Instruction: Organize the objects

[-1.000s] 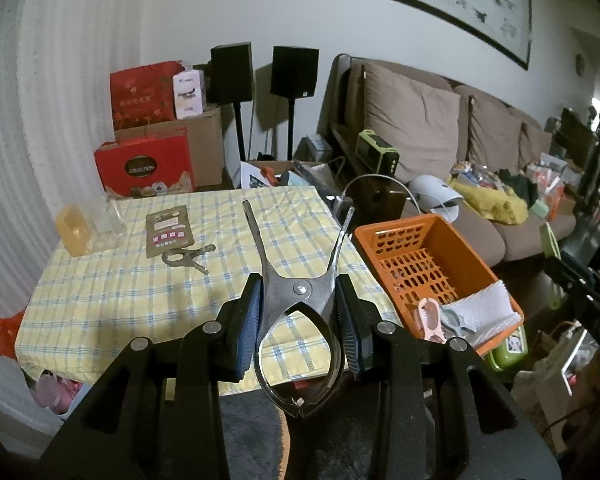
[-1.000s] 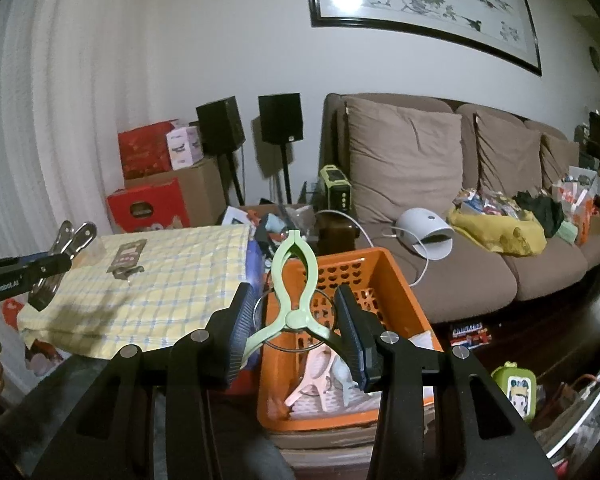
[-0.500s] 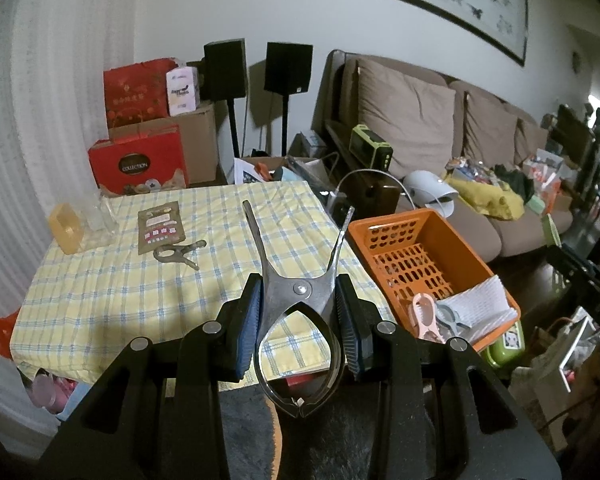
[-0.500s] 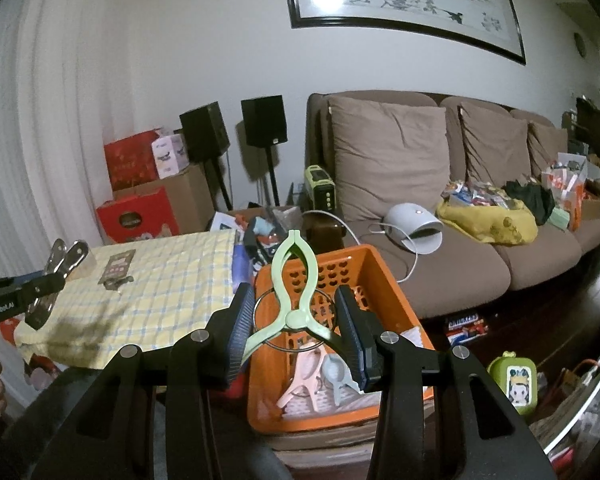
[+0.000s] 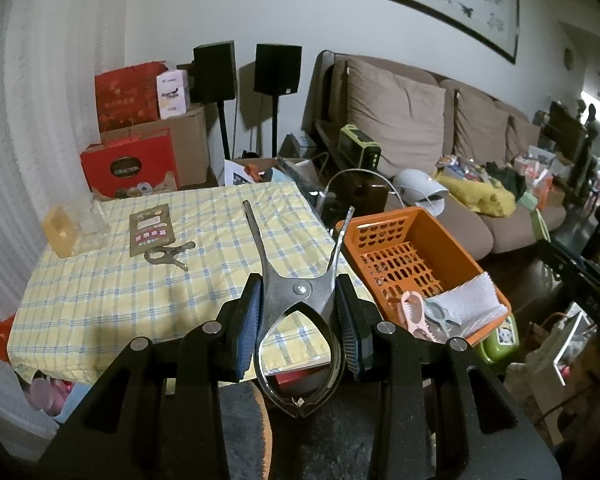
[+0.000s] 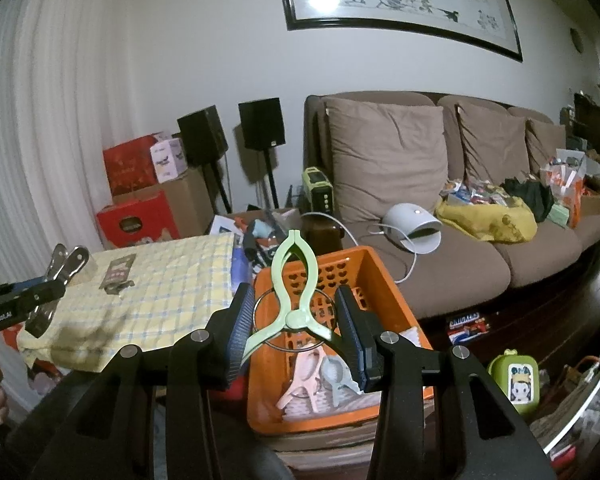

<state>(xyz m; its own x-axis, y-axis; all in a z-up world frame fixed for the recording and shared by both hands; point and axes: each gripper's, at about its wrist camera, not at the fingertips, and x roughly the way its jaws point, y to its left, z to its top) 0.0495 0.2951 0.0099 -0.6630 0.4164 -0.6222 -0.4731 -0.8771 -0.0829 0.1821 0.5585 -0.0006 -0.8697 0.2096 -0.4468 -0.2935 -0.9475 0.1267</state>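
Note:
My left gripper (image 5: 300,312) is shut on a large metal clip (image 5: 298,280), whose handles point forward over the yellow checked tablecloth (image 5: 112,292). My right gripper (image 6: 296,320) is shut on a pale green plastic clip (image 6: 294,280) and hangs above the orange basket (image 6: 380,276). That basket (image 5: 452,236) stands right of the table and holds a pink clip (image 5: 412,312), a grey clip (image 5: 440,314) and white paper. A second metal clip (image 5: 168,254) lies on the cloth beside a brown card (image 5: 150,230). The left gripper with its metal clip (image 6: 56,272) shows at the right wrist view's left edge.
An amber plastic box (image 5: 58,232) and a clear one sit at the table's far left. Red boxes (image 5: 128,166) and black speakers (image 5: 214,70) stand behind. A brown sofa (image 6: 440,208) with clutter fills the right. A green toy (image 6: 514,376) lies on the floor.
Both views have drifted slightly, so the table and basket sit a little lower and farther in frame. Both grippers keep the same hold on their clips.

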